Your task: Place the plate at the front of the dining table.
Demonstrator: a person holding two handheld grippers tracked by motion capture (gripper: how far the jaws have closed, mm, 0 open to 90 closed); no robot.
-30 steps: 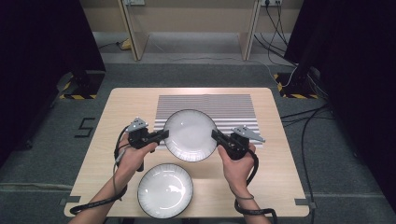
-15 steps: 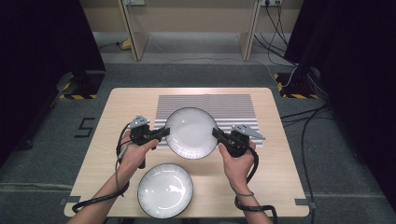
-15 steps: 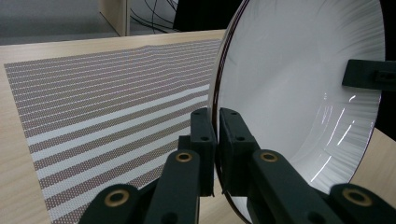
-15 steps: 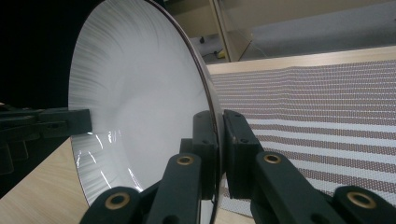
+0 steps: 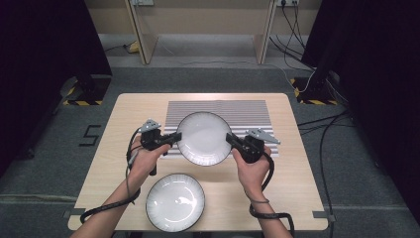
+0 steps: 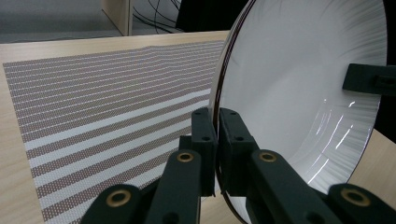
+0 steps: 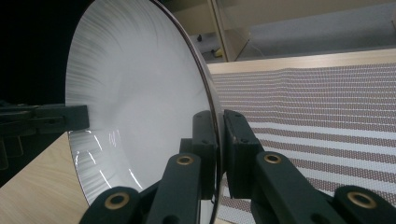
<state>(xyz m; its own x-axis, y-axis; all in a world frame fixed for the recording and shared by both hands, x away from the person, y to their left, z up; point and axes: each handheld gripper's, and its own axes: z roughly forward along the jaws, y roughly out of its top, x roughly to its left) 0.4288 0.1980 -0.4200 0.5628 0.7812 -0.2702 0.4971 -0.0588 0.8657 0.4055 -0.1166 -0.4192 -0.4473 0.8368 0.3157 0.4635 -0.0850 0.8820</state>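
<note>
A white plate (image 5: 204,138) with a dark rim hangs above the striped placemat (image 5: 247,111), held from both sides. My left gripper (image 5: 174,138) is shut on its left rim and my right gripper (image 5: 230,139) is shut on its right rim. In the left gripper view the plate (image 6: 303,93) stands on edge with the rim pinched between the jaws, and the other gripper's jaw (image 6: 369,79) grips the far rim. The right gripper view shows the plate (image 7: 135,102) the same way. A second white plate (image 5: 175,202) lies flat near the table's front edge.
The wooden table (image 5: 292,163) carries the placemat at its back middle. Cables trail from both grippers over the front edge. Grey floor surrounds the table, with wooden furniture legs (image 5: 138,29) behind it.
Both grippers and the held plate have shifted slightly away from the person, over the placemat. The front plate has not moved.
</note>
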